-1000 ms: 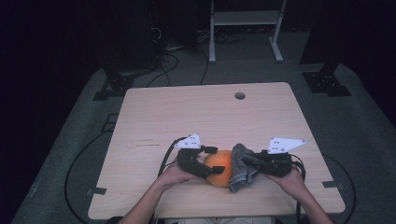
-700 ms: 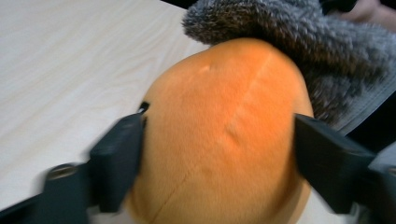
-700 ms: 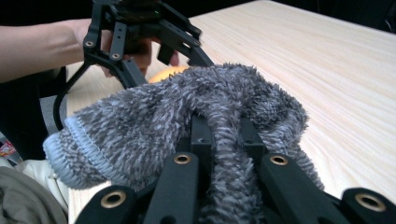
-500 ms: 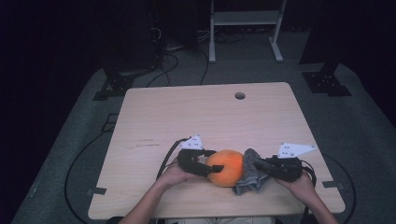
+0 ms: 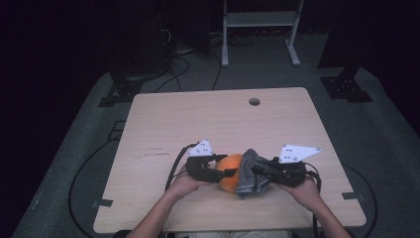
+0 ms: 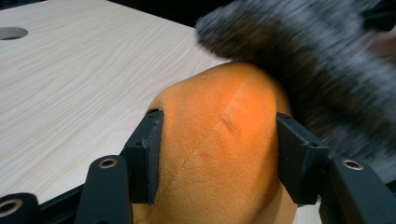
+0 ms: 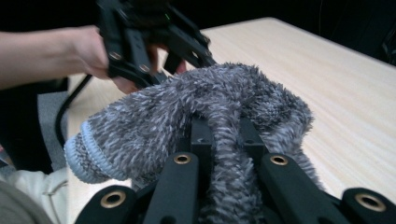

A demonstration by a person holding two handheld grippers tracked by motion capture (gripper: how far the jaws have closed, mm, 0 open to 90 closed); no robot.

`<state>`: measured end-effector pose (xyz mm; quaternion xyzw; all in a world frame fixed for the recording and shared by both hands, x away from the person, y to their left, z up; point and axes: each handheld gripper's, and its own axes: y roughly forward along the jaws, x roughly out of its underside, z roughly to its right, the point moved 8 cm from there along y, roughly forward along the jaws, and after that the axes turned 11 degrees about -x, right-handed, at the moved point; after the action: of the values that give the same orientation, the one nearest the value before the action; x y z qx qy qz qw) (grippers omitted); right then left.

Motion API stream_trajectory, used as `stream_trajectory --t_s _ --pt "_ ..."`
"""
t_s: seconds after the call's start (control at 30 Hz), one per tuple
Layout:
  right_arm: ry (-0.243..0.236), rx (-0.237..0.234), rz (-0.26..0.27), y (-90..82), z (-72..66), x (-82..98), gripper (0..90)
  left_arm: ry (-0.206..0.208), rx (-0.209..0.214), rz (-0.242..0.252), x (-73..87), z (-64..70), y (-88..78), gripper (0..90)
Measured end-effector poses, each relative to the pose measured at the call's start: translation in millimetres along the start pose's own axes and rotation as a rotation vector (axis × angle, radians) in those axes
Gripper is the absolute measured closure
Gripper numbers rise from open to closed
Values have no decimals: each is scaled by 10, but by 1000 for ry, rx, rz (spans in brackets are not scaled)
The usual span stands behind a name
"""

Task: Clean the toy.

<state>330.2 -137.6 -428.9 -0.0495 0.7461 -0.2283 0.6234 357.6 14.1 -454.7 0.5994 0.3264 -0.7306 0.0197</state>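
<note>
An orange plush ball [image 5: 228, 173] rests on the wooden table [image 5: 198, 124] near its front edge. My left gripper [image 5: 229, 172] has just been closing on it. In the left gripper view both pads press into the sides of the ball [image 6: 219, 154] held by the left gripper [image 6: 219, 156]. A grey fuzzy sock [image 5: 252, 171] hangs against the ball's right side, blurred at the top of the left gripper view [image 6: 308, 51]. My right gripper [image 5: 258, 172] is shut on a fold of the sock [image 7: 187, 112], pinched in the right gripper [image 7: 223, 135].
A round cable hole [image 5: 254, 101] sits at the table's far side. Cables [image 5: 173, 171] trail from the grippers across the front of the table. A metal stand [image 5: 260, 20] and dark equipment bases [image 5: 119, 91] lie on the floor behind.
The right gripper pulled the sock a little to the right, then brought it back left against the ball. The left gripper's jaws closed onto the orange ball.
</note>
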Motion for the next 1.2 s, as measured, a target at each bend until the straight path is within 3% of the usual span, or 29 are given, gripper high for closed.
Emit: stream_trajectory --t_s 0.07,0.1,0.13,0.27,0.37,0.5,0.77,0.83,0.97,1.0,1.1,1.2 --pt "23 -6 13 48 38 43 812 -20 16 -5 28 -12 -10 351" --pt "29 -7 3 61 37 81 812 -19 36 -10 43 -7 -13 269" --pt "29 -7 3 61 37 81 812 -13 52 -9 52 1 -16 269" --pt "13 16 -14 21 38 135 812 -11 41 3 43 -33 -11 146" --pt "31 18 -2 -27 60 179 812 -23 47 -25 86 -36 43 101" --pt "40 28 -11 -85 96 245 812 13 54 -6 73 14 33 248" --pt "78 42 -7 -194 129 399 810 -26 125 8 96 27 25 222" --pt "90 51 -12 -238 143 438 810 -21 119 6 98 30 28 240" --pt "116 83 -30 -345 189 538 809 13 66 30 73 19 4 409" --pt "116 83 -30 -345 189 538 809 10 60 36 54 13 -11 409" --pt "129 86 14 -448 187 487 809 -9 55 55 -6 3 -56 448" --pt "104 97 71 -567 166 327 809 -22 41 65 -58 -45 -124 459"
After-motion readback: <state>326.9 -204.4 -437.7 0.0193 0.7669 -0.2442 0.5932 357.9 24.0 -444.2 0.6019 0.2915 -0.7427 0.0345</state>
